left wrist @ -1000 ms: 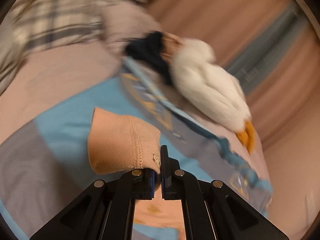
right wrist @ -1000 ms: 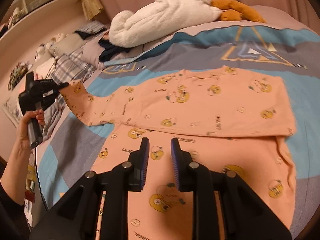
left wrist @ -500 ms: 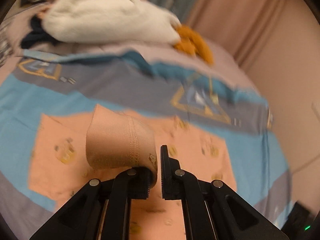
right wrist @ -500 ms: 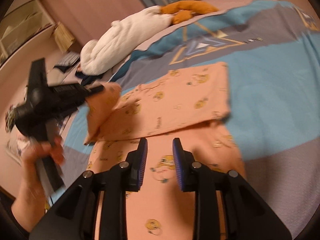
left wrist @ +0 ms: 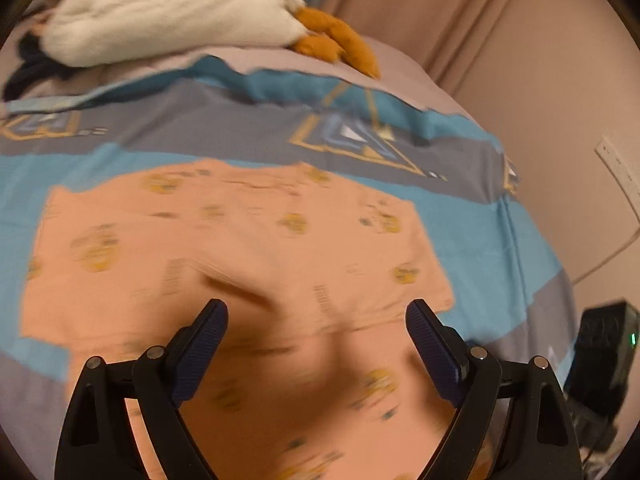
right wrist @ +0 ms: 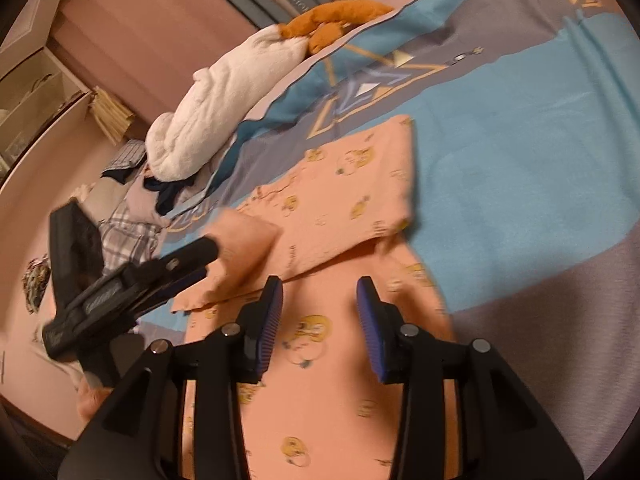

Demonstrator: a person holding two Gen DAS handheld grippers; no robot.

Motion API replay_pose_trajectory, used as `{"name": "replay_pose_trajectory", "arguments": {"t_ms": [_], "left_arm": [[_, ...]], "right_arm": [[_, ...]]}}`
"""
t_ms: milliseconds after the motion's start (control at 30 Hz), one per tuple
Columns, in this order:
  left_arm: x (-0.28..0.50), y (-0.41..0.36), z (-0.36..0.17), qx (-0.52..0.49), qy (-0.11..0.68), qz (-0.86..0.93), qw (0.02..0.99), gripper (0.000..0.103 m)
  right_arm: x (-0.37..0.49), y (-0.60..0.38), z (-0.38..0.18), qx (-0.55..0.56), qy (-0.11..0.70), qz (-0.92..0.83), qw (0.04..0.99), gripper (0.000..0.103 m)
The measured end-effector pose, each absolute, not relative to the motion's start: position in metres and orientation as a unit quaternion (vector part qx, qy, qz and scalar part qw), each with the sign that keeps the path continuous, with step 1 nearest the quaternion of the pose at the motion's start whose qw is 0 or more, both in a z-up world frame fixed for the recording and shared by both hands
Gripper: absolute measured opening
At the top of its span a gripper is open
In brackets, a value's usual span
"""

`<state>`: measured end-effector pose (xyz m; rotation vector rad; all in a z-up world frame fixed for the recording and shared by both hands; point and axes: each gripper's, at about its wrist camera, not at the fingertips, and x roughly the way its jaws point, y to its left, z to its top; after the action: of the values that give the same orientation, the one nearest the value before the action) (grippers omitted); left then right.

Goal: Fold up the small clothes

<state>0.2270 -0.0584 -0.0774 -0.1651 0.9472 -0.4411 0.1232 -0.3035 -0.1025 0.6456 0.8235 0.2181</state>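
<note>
A peach garment with yellow cartoon prints (left wrist: pixel 248 248) lies partly folded on the bed; it also shows in the right wrist view (right wrist: pixel 344 200). My left gripper (left wrist: pixel 316 320) is open just above it, holding nothing. In the right wrist view the left gripper (right wrist: pixel 200 260) hovers at the garment's left end, beside the sleeve end (right wrist: pixel 244 248) lying folded onto the garment. My right gripper (right wrist: pixel 318 304) is open and empty above the lower part of the garment.
The blue and grey bedspread (left wrist: pixel 472 236) covers the bed. A white and orange plush toy (left wrist: pixel 180 12) lies at the back, also in the right wrist view (right wrist: pixel 224 104). Plaid and dark clothes (right wrist: pixel 132 224) lie at left. A black device (left wrist: pixel 604 344) sits at right.
My left gripper carried the sleeve end over the garment, then opened and let it go. My right gripper opened wider and shifted over the garment's lower part.
</note>
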Motion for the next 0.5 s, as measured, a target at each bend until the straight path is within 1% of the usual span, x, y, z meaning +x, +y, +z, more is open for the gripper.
{"name": "replay_pose_trajectory", "arguments": {"t_ms": [200, 400, 500], "left_arm": [[0.203, 0.021, -0.090, -0.075, 0.450, -0.135, 0.879, 0.090], [0.177, 0.086, -0.109, -0.124, 0.459, -0.076, 0.876, 0.090], [0.170, 0.104, -0.115, -0.145, 0.461, -0.064, 0.873, 0.090]], "right_arm": [[0.157, -0.268, -0.107, 0.311, 0.416, 0.155, 0.840, 0.039], [0.205, -0.228, -0.124, 0.307, 0.460, 0.171, 0.815, 0.039], [0.216, -0.203, -0.119, 0.259, 0.465, 0.168, 0.830, 0.040]]}}
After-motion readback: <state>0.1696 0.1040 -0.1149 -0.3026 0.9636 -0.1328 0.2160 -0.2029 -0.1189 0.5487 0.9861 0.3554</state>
